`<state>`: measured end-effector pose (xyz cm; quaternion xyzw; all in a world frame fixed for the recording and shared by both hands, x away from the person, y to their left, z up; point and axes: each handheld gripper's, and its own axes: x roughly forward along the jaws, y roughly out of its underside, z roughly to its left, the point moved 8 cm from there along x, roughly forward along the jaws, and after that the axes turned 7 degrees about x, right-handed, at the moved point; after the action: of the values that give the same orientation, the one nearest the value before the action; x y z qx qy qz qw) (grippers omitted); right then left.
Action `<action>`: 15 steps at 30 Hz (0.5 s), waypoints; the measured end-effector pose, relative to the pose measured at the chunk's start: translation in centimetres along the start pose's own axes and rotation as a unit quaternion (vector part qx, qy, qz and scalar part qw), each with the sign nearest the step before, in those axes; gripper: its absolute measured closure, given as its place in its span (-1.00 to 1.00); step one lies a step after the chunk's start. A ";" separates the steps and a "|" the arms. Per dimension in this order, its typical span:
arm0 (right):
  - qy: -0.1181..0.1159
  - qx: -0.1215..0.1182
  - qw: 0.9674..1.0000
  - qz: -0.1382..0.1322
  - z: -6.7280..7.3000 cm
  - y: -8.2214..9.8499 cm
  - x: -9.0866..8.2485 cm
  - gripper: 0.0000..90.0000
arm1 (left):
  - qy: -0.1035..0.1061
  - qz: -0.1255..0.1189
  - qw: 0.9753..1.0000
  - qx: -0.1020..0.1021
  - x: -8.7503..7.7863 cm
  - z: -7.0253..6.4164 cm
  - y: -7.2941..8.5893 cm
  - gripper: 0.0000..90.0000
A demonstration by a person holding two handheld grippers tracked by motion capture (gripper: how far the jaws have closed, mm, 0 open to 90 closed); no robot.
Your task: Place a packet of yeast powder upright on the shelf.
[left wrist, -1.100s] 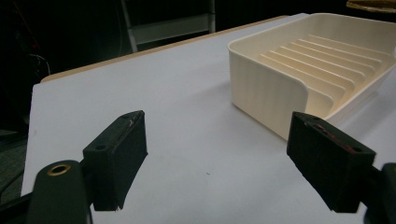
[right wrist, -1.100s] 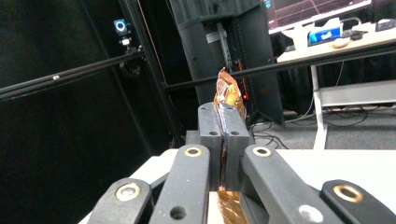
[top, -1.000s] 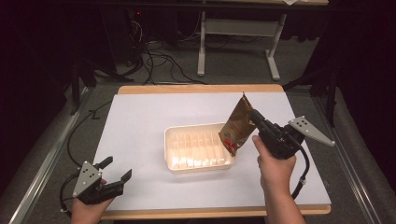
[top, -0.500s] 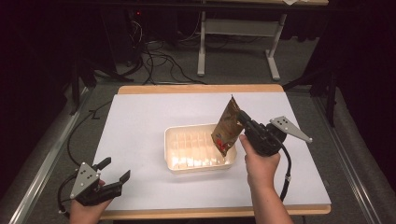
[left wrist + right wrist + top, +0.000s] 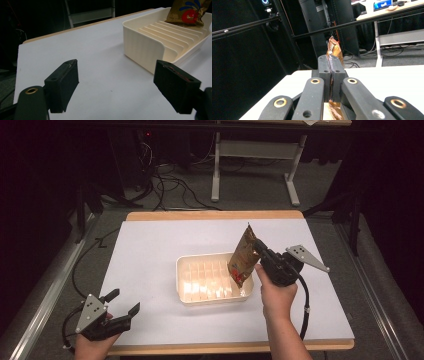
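My right gripper (image 5: 261, 250) is shut on a gold snack bag (image 5: 244, 256) with a red and blue print, holding it upright and tilted over the right end of a cream ribbed tray (image 5: 186, 266). In the left gripper view the gold snack bag (image 5: 188, 13) hangs with its bottom edge just over the cream ribbed tray (image 5: 140, 43). From the right gripper view the bag's edge (image 5: 333, 50) sticks up between the closed jaws of my right gripper (image 5: 332, 62). My left gripper (image 5: 123, 303) rests open at the table's front left corner, holding nothing; its black pads (image 5: 63, 83) stand wide apart.
The tray sits mid-table on a white mat (image 5: 150, 250) with a wooden rim (image 5: 215, 215). Cables (image 5: 165, 185) and a desk's metal legs (image 5: 250, 175) lie on the floor beyond the far edge. A cable (image 5: 304, 305) trails from the right gripper.
The right gripper has carried the bag leftward and lower, from beside the tray's right end to over it. The left gripper has stayed put.
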<state>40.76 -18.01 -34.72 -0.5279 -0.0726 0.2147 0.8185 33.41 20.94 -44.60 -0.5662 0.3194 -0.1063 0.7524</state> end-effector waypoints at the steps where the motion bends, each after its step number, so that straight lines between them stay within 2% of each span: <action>1: -0.003 -0.002 1.000 0.000 0.2 0.1 0.1 1.00 | 0.000 0.000 1.000 0.000 0.0 0.0 0.0 -0.54; 15: -0.023 0.008 1.000 0.007 1.7 0.8 1.4 1.00 | 0.001 0.000 1.000 -0.005 -0.3 0.1 0.1 -0.54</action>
<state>41.17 -15.72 -34.80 -0.5167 -0.0859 0.2336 0.8192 33.26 21.22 -44.61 -0.5695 0.3206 -0.1053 0.7495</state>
